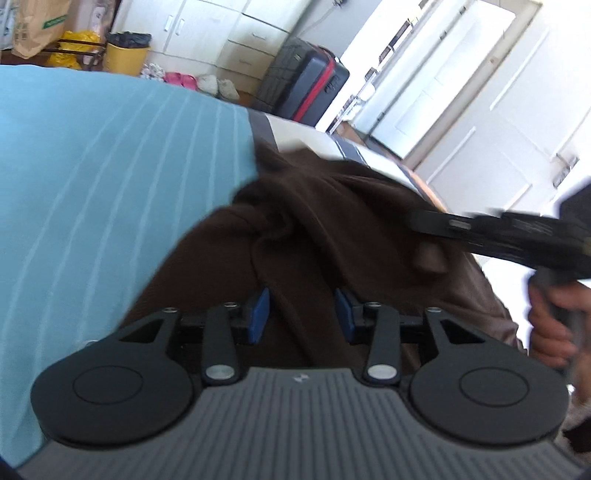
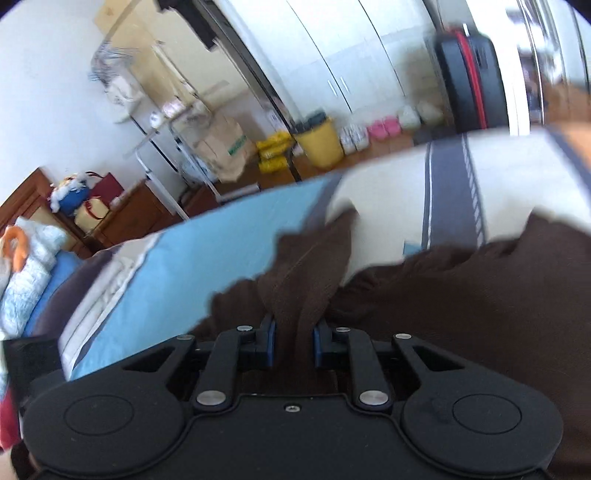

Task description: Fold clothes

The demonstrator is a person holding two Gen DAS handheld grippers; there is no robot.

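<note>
A dark brown garment (image 1: 332,206) lies crumpled on a bed with a light blue cover (image 1: 92,166). My left gripper (image 1: 303,314) sits low over it with its blue pads (image 1: 260,314) apart. Brown cloth lies in the gap, and the pads do not press on it. In the right wrist view, my right gripper (image 2: 294,343) is shut on a bunched fold of the brown garment (image 2: 461,295) that rises between its pads. The right gripper (image 1: 421,221) also reaches in from the right in the left wrist view, held by a hand (image 1: 554,325).
The bed also has a white sheet with grey stripes (image 2: 388,206) beyond the blue cover (image 2: 221,229). A black and red suitcase (image 1: 310,88), a yellow bin (image 1: 125,55), white cabinets (image 1: 207,26) and a white door (image 1: 480,110) stand past the bed. Wooden furniture (image 2: 122,218) stands at the left.
</note>
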